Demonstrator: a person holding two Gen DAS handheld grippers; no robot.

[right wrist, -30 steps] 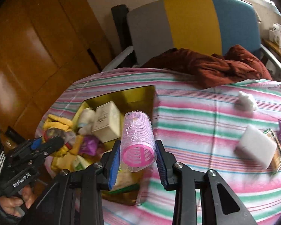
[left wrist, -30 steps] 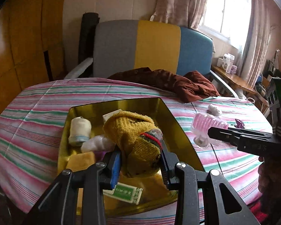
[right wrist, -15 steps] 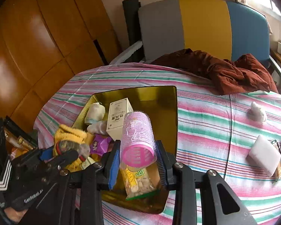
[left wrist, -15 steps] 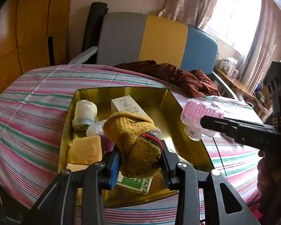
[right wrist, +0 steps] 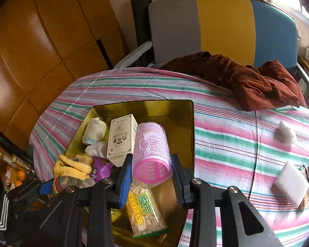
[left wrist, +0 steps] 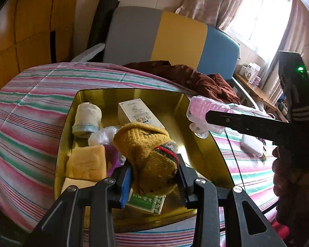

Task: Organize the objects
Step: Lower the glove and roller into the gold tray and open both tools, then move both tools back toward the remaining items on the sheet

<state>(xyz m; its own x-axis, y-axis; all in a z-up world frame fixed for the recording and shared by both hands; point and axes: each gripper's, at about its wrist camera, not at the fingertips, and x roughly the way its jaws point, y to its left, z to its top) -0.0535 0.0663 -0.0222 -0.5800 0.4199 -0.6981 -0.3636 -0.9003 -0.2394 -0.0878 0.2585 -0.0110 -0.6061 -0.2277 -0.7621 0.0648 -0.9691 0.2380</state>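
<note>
In the left wrist view, the left tongs (left wrist: 154, 177) clamp a yellow knitted sock (left wrist: 148, 154) above the gold tin (left wrist: 204, 142), with a white box (left wrist: 138, 113) lying beyond their tips. In the right wrist view, the right tongs (right wrist: 151, 177) grip a pink hair roller (right wrist: 151, 152) over that tin's near right part, a snack packet (right wrist: 146, 214) directly beneath them.

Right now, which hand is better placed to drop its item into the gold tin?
Left, probably. Its tongs hold the yellow sock over the gold tin, while the right tongs carry the pink roller over its edge.
</note>
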